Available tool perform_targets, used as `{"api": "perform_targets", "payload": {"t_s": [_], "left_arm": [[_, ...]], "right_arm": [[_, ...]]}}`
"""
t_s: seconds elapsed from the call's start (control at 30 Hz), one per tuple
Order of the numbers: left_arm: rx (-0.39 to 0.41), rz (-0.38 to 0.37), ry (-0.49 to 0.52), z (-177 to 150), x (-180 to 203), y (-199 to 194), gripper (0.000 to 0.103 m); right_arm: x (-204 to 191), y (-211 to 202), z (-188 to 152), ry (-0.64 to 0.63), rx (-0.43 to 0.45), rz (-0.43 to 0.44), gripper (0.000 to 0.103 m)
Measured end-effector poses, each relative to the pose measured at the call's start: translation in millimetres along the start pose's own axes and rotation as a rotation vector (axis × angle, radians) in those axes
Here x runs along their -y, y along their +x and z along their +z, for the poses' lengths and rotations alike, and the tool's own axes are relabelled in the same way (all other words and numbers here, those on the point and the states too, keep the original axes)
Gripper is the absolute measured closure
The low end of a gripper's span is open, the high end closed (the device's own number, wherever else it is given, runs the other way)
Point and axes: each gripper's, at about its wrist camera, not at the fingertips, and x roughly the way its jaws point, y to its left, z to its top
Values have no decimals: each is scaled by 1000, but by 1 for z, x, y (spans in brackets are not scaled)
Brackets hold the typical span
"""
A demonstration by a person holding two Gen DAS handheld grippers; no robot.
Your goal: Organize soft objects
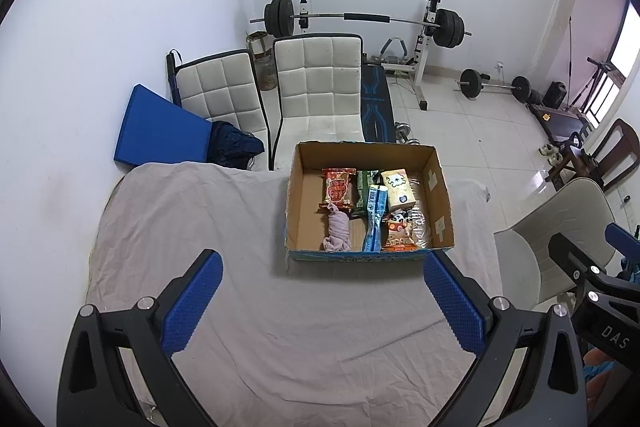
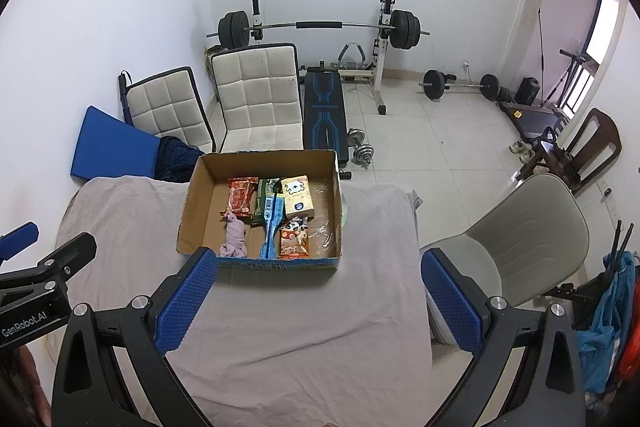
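Note:
An open cardboard box sits at the far side of a table covered with a grey cloth. Inside lie a rolled pink cloth, a red snack pack, a blue pouch, a yellow tissue pack, an orange snack bag and a clear plastic bag. My left gripper is open and empty, held above the cloth before the box. My right gripper is open and empty too.
Two white padded chairs and a blue mat stand behind the table. A beige chair is at the right. A barbell rack, weight bench and dumbbells fill the tiled floor beyond.

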Motion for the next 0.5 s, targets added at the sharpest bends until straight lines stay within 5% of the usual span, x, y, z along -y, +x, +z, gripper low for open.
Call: {"api": "perform_targets", "payload": {"t_s": [0.5], "left_arm": [[-1, -4, 0, -2, 1, 1, 0]], "right_arm": [[-1, 0, -1, -4, 1, 3, 0]]}}
